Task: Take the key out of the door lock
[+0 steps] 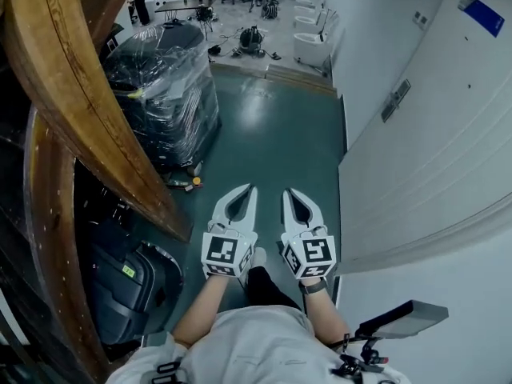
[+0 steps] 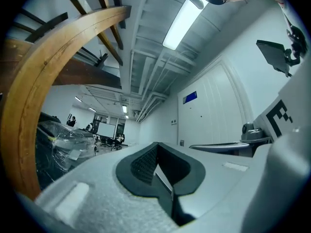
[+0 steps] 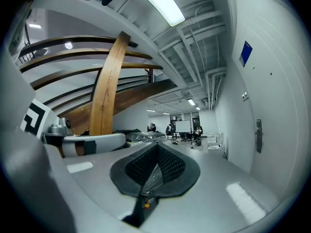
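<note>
Plastic-wrapped black stack (image 1: 164, 94) stands on green floor (image 1: 272, 126); we hold left white tongs (image 1: 253, 189), right white tongs (image 1: 286, 193) level, side by side, both closed.

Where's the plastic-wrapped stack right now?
In the head view, the plastic-wrapped stack stands at upper left, beside the curved wooden beam, ahead of the left gripper.

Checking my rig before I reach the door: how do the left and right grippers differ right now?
The left gripper is nearer the wooden beam, the right gripper nearer the white wall. Their marker cubes show different patterns. The wrist behind the right gripper wears a dark band; the left's is bare. Shared: white, jaws together, pointing ahead.
</note>
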### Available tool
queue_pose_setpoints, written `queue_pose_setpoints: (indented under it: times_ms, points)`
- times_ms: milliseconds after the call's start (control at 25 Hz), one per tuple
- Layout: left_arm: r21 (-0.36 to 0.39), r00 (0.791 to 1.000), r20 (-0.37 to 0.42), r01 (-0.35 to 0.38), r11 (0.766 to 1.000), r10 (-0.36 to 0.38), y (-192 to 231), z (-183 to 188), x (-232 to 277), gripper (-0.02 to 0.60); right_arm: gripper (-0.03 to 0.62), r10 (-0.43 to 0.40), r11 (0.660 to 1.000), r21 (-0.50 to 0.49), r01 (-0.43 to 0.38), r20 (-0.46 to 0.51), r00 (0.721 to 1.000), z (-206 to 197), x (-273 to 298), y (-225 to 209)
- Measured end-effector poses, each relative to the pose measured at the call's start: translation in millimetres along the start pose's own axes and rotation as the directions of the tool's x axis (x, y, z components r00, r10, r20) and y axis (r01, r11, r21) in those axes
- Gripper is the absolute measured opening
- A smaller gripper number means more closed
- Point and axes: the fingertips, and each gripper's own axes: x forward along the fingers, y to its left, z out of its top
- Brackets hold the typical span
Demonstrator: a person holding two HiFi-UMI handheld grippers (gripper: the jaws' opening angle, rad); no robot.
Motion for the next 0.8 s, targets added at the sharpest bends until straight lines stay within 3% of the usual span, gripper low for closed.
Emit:
queue_pose_setpoints:
  times_ms: [240,400,560,800]
  points:
    - [0.035,0.999,-0.037,-0.019,0.999,0.020,56,2,128,-0.005,-0.008,-0.057,0.994,0.092,0.057,0.003,0.998,8,109,-91]
    - [0.071,0.998,-0.030,-0.052,0.996,0.054,87,0,189,-0.003,-0.008,0.007,1.000,0.014,-0.007,-0.011,1.000,8,173,-130]
    - [0.050,0.995,-0.059,-0.074,0.996,0.077,117,-12,226,-0.005,-0.008,0.076,0.997,-0.005,-0.076,-0.071,0.995,4,214,-149]
    - [0.029,0.996,-0.059,-0.065,0.998,0.066,170,-25,303,-0.005,-0.008,-0.016,1.000,-0.025,0.015,-0.039,0.999,6,290,-193]
